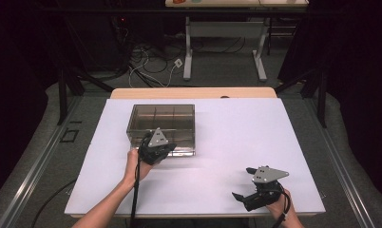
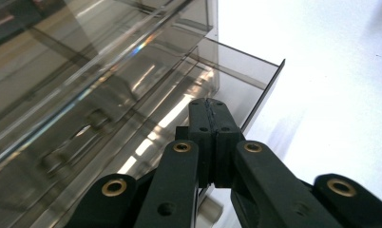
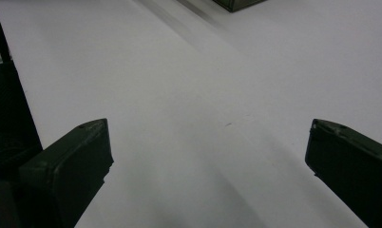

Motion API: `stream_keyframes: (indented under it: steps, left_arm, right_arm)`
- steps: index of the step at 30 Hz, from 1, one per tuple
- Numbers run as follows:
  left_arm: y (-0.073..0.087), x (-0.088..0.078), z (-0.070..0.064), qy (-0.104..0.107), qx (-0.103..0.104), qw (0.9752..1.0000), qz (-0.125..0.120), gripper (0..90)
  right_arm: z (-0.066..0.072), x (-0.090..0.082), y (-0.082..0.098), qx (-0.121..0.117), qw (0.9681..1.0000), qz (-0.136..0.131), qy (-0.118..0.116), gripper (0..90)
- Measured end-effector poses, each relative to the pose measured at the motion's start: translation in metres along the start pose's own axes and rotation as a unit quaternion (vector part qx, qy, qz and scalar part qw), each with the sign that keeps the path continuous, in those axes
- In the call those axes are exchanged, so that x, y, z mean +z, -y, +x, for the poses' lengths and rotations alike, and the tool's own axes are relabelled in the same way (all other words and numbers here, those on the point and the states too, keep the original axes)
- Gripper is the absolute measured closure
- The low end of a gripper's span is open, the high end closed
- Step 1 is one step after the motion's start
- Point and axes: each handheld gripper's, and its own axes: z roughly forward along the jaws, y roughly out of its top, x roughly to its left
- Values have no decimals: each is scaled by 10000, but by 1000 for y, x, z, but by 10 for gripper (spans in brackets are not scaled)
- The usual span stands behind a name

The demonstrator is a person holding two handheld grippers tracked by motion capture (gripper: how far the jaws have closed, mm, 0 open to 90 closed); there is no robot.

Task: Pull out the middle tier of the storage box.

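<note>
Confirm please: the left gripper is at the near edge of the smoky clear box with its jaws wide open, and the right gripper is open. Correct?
Not quite. The left gripper is shut, as the left gripper view shows, at the box. The right gripper is indeed open.

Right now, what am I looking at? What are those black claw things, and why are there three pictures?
A person sits at a white table and holds a two-jaw grabbing tool in each hand. One picture comes from a camera up high, looking down. The other two come from little cameras riding on the tools, so you see black jaws poking up from the bottom.

On the table stands a see-through smoky plastic box with compartments inside. The left gripper is at the box's near edge, jaws pressed together; whether they pinch a thin part of the box is hard to tell. The right gripper waits over bare table, jaws wide open, holding nothing.
</note>
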Motion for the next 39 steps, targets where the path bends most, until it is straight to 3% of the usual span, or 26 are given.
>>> stream_keyframes:
  steps: [5, 17, 24, 28, 39]
  left_arm:
    - [0, 6, -1, 62, -21, 10000, 37, 900]
    - [2, 3, 0, 145, -17, 9999, 43, 900]
    - [6, -8, 6, -86, -64, 9998, -186, 844]
    - [10, -16, 12, -220, -92, 9996, -172, 854]
    - [26, -39, 36, -753, -485, 9958, -170, 900]
  right_arm:
    - [0, 0, 0, 8, 10000, -17, -13, 10]
    - [0, -1, 0, 26, 10000, -26, -16, 11]
    - [0, -1, 0, 14, 10000, -70, -17, 11]
    - [0, -2, 0, 13, 10000, -44, 2, 11]
    - [1, -2, 0, -5, 10000, -57, 8, 11]
